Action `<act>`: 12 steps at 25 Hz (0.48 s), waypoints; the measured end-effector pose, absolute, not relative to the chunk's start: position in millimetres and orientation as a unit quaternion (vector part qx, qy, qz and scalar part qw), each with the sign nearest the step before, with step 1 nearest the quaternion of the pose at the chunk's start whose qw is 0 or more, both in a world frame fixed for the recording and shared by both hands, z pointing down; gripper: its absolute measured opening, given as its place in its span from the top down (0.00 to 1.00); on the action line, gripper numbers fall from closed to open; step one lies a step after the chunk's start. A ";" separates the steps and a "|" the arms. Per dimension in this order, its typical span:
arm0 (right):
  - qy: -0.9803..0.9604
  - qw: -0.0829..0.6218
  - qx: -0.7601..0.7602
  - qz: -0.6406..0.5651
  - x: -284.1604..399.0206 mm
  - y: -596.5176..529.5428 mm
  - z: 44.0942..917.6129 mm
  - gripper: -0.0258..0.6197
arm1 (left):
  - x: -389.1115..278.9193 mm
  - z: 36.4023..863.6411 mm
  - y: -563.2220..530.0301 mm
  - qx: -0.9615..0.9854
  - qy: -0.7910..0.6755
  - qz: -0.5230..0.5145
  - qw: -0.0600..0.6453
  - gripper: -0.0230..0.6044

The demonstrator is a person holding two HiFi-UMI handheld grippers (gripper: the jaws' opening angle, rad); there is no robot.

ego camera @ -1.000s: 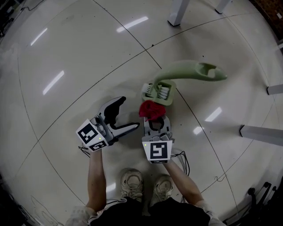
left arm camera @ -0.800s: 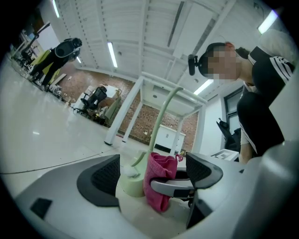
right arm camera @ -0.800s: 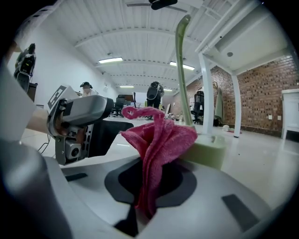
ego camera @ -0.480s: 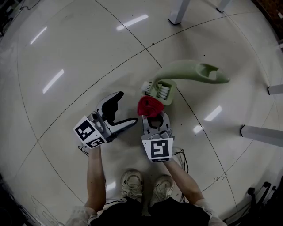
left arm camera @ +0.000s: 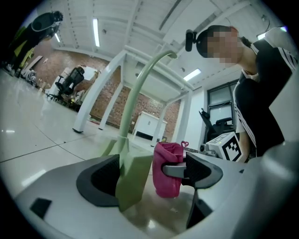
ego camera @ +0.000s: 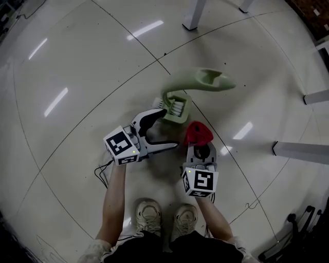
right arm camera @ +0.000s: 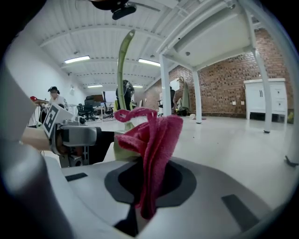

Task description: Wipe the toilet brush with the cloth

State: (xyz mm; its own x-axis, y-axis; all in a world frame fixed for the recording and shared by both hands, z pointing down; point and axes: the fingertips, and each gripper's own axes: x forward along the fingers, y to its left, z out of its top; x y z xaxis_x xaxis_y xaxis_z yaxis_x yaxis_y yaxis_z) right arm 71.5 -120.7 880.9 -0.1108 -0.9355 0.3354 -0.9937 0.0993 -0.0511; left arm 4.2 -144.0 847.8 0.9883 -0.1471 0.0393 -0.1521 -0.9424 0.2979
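Note:
The pale green toilet brush (ego camera: 176, 107) stands on the floor, bristle head down, its curved handle (ego camera: 203, 79) leaning to the right. My left gripper (ego camera: 165, 129) is open, its jaws reaching in beside the head. In the left gripper view the green head (left arm camera: 134, 177) sits between the jaws, close to the left pad, and the handle (left arm camera: 140, 88) rises above it. My right gripper (ego camera: 199, 152) is shut on the red cloth (ego camera: 198, 132), just right of the brush head and apart from it. The cloth (right arm camera: 152, 140) stands bunched up out of the shut jaws.
White table legs stand at the top (ego camera: 192, 15) and at the right (ego camera: 300, 151). A thin cable (ego camera: 103, 174) trails on the glossy tiled floor by my left arm. The person's shoes (ego camera: 149, 215) are just behind the grippers. Dark gear (ego camera: 293, 241) sits at the bottom right.
The left gripper has swung right and forward until its open jaws reach the brush head. The right gripper has drawn the red cloth away from the head, to the right.

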 end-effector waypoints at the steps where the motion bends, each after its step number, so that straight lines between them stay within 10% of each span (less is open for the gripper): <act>1: -0.733 0.110 0.657 0.137 74.7 -122.9 882.5 0.91 | 5.0 847.8 -142.8 0.985 -0.076 0.007 0.154 0.26; 12: -0.755 0.116 0.635 0.114 64.1 -148.3 873.1 0.91 | 2.4 845.7 -112.5 0.984 -0.081 0.009 0.161 0.26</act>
